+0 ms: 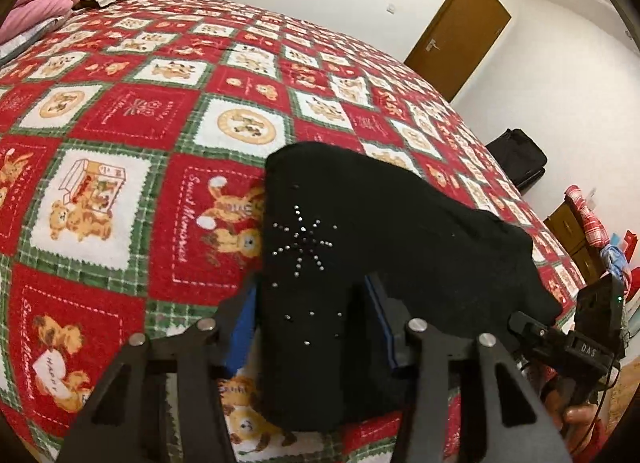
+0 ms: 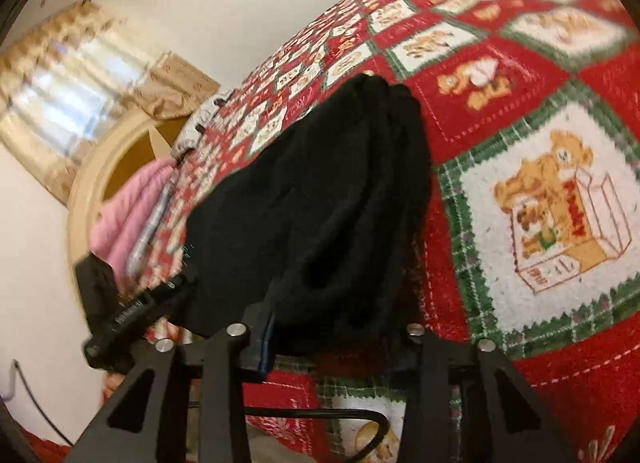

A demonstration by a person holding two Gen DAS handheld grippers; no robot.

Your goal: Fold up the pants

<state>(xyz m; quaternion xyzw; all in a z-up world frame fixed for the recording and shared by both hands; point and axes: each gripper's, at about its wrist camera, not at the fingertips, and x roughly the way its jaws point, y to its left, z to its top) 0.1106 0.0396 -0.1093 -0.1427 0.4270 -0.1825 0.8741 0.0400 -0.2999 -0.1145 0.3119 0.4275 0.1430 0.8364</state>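
Black pants (image 1: 360,231) with a star of small silver studs lie folded on the red teddy-bear bedspread (image 1: 120,111). My left gripper (image 1: 308,323) holds the near part of the pants between its blue-padded fingers, the cloth draped over both. In the right wrist view the same black pants (image 2: 320,203) hang bunched and lifted off the bedspread (image 2: 520,123). My right gripper (image 2: 332,339) is shut on their near edge. The other gripper shows at each view's edge (image 1: 576,343), (image 2: 116,303).
Pink folded bedding (image 1: 36,11) and a pillow lie at the head of the bed. A brown door (image 1: 460,35), a black bag (image 1: 520,157) and a wooden cabinet with clothes (image 1: 584,231) stand beyond the bed's right side. A curtained window (image 2: 72,91) is on the wall.
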